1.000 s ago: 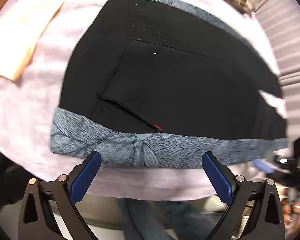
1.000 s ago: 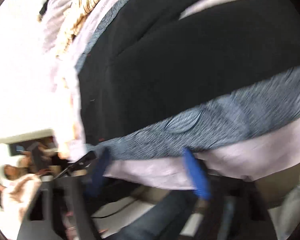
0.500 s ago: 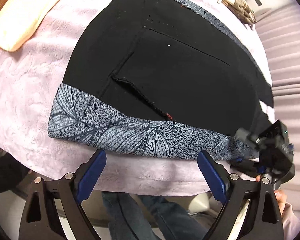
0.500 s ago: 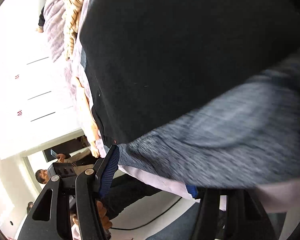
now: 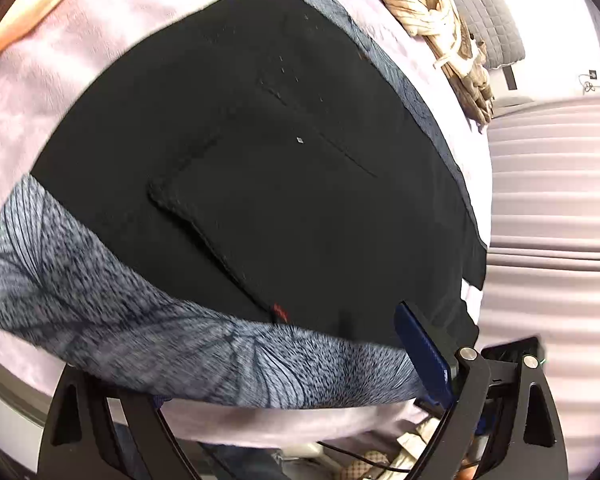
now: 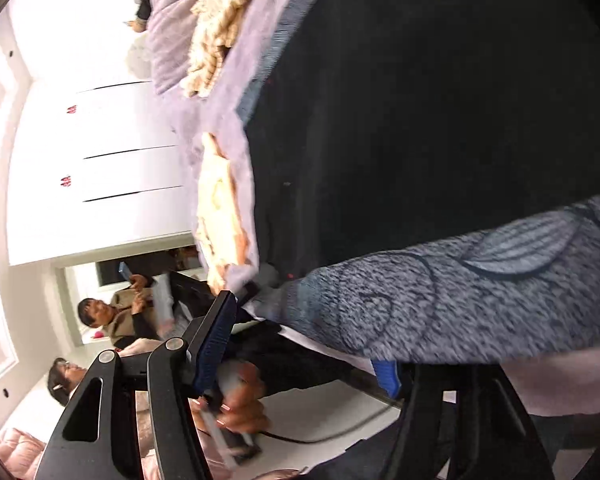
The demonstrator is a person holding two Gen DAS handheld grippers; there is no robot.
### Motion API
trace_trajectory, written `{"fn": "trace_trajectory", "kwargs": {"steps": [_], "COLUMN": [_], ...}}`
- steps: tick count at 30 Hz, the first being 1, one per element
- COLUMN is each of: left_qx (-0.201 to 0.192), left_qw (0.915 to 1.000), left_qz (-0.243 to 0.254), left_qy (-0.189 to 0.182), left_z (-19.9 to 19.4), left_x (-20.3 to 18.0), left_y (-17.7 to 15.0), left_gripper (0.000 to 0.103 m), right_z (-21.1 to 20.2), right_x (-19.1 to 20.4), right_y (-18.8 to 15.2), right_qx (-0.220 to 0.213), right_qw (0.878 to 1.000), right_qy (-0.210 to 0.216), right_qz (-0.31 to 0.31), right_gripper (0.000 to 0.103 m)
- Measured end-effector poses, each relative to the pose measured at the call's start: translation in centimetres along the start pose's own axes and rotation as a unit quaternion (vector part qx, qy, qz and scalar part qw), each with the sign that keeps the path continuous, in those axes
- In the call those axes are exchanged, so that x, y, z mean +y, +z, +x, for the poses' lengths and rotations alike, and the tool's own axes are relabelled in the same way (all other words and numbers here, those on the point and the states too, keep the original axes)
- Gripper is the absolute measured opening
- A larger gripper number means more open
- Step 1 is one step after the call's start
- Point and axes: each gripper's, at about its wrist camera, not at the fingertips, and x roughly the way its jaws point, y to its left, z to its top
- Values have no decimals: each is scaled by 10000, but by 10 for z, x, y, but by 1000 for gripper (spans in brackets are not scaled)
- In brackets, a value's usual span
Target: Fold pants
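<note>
Black pants [image 5: 284, 184] with a grey leaf-print hem band [image 5: 148, 336] lie flat on a pale pink blanket [image 5: 48, 80]. My left gripper [image 5: 288, 364] is open with its jaws astride the near band: the right finger [image 5: 422, 354] lies over the cloth, the left one is hidden under it. In the right wrist view the same pants [image 6: 440, 120] and band [image 6: 480, 292] fill the frame. My right gripper [image 6: 304, 340] is open around the band's corner, its left finger [image 6: 216, 340] clear and its right finger [image 6: 386, 374] mostly hidden under the cloth.
A beige knitted garment [image 5: 432, 20] lies at the far edge of the blanket, also in the right wrist view [image 6: 220, 28]. A peach cloth [image 5: 28, 20] lies at far left. A ribbed pink cover [image 5: 552, 216] is to the right. People [image 6: 116, 316] stand beyond the bed.
Both grippers have moved forward onto the near band of the pants, which now lies between their open jaws. The left gripper has also shifted right.
</note>
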Motion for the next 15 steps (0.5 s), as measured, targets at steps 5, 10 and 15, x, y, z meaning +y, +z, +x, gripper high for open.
{"fn": "trace_trajectory", "kwargs": {"steps": [5, 10, 15], "left_qx": [215, 135, -614], "left_qw": [9975, 9963, 9903], "left_qz": [242, 239, 716], "left_qy": [628, 819, 1015], "left_z": [1, -11, -62], "left_x": [3, 3, -41], "left_y": [-5, -12, -17], "left_gripper": [54, 30, 29], "right_z": [-36, -70, -97], "right_x": [-61, -109, -77], "right_y": [-4, -9, -6], "right_qx": [-525, -1076, -1095], "right_qw": [9959, 9822, 9898], "right_qy": [-289, 206, 242], "right_qz": [676, 1527, 876], "right_gripper": [67, 35, 6]}}
